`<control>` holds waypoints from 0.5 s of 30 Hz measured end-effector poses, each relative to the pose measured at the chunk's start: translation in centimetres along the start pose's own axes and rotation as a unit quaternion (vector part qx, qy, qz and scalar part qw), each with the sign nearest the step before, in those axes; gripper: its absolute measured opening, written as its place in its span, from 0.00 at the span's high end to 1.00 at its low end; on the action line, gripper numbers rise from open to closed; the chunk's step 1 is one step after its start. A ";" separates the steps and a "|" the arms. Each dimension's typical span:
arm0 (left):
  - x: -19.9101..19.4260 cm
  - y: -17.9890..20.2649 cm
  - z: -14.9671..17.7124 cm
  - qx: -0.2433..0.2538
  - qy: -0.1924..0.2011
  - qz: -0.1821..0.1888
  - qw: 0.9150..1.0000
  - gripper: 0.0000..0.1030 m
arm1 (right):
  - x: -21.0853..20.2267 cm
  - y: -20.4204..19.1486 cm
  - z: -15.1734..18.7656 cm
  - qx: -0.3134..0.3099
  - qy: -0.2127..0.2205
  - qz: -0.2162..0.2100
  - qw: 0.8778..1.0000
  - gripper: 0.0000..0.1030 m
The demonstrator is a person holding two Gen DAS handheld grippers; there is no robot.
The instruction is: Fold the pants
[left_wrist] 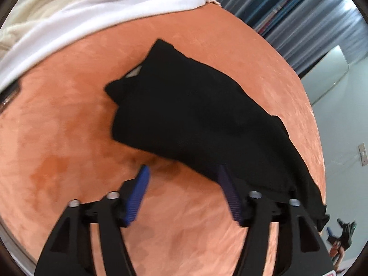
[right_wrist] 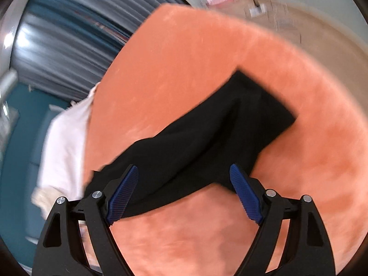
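Pants point(left_wrist: 195, 119) on bedcover point(left_wrist: 69, 149); sheet point(left_wrist: 92, 11) behind.

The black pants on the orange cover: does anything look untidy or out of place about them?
Yes. The black pants lie slanted on the orange cover, and the fold is rough: one corner sticks out on the left side in the left wrist view, with a bit of pale lining showing. One end reaches the edge of the cover and seems to hang over it.

Even, soft daylight fills both my views, with no hard glare on the orange blanket point(left_wrist: 69, 138). The black pants point(left_wrist: 195, 119) read as a flat dark mass, their folds barely visible. My right view is smeared by motion blur, worst toward the curtains point(right_wrist: 69, 34). Fisheye bending curves every edge, and dark vignette rings the corners.
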State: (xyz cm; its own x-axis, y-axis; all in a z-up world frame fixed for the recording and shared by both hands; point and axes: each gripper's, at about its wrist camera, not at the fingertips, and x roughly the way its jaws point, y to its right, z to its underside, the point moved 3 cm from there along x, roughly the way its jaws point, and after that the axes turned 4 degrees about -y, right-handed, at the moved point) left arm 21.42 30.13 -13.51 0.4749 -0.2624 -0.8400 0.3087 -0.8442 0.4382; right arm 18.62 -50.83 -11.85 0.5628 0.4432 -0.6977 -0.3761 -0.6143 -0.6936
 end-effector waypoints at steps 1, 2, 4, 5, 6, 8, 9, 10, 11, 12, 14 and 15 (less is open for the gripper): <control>0.8 0.1 -0.4 -0.013 -0.007 0.003 1.000 0.38 | 0.8 0.1 -0.4 0.010 -0.007 0.001 1.000 0.22; 1.8 0.0 -0.8 -0.034 -0.017 0.017 0.999 0.38 | 1.8 0.3 -1.0 0.019 -0.011 0.010 1.000 0.24; 3.3 -0.3 -1.5 -0.060 -0.033 0.041 0.997 0.38 | 3.5 1.0 -2.0 0.043 -0.013 0.020 0.999 0.32; 4.3 -0.4 -2.1 -0.074 -0.041 0.048 0.995 0.39 | 4.4 1.3 -2.7 0.053 -0.011 0.021 0.998 0.44; 4.8 -0.5 -2.3 -0.079 -0.043 0.044 0.995 0.44 | 4.9 1.4 -2.9 0.056 -0.007 0.025 0.998 0.69; 5.8 -0.6 -3.0 -0.076 -0.044 0.020 0.996 0.73 | 5.7 1.1 -3.9 0.045 0.007 0.061 0.997 0.97; 6.0 -0.6 -3.5 -0.070 -0.045 0.005 0.997 0.85 | 5.3 0.1 -4.2 0.030 0.022 0.062 0.997 0.97; 5.7 -0.6 -3.8 -0.069 -0.044 0.017 0.997 0.91 | 4.3 -1.5 -4.5 0.004 0.046 0.055 0.997 0.97; 5.3 -0.8 -4.1 -0.071 -0.039 0.032 0.996 0.93 | 2.2 -4.3 -4.4 -0.047 0.083 0.030 0.995 0.97; 4.4 -1.0 -4.4 -0.073 -0.033 0.046 0.996 0.93 | 0.0 -6.8 -3.8 -0.099 0.119 0.005 0.988 0.97; 3.3 -1.2 -4.6 -0.060 -0.026 0.056 0.996 0.92 | -3.1 -9.6 -1.8 -0.185 0.166 0.002 0.968 0.97; 2.9 -1.4 -4.3 -0.047 -0.029 0.048 0.997 0.92 | -3.5 -9.2 -1.0 -0.207 0.174 0.015 0.963 0.97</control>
State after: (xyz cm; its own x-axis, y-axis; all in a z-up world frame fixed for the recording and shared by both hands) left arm 25.94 32.59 -15.22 0.4582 -0.3688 -0.8087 0.3408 -0.7674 0.5431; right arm 20.88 -47.39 -2.81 0.7959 0.2197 -0.5641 -0.1114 -0.8628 -0.4932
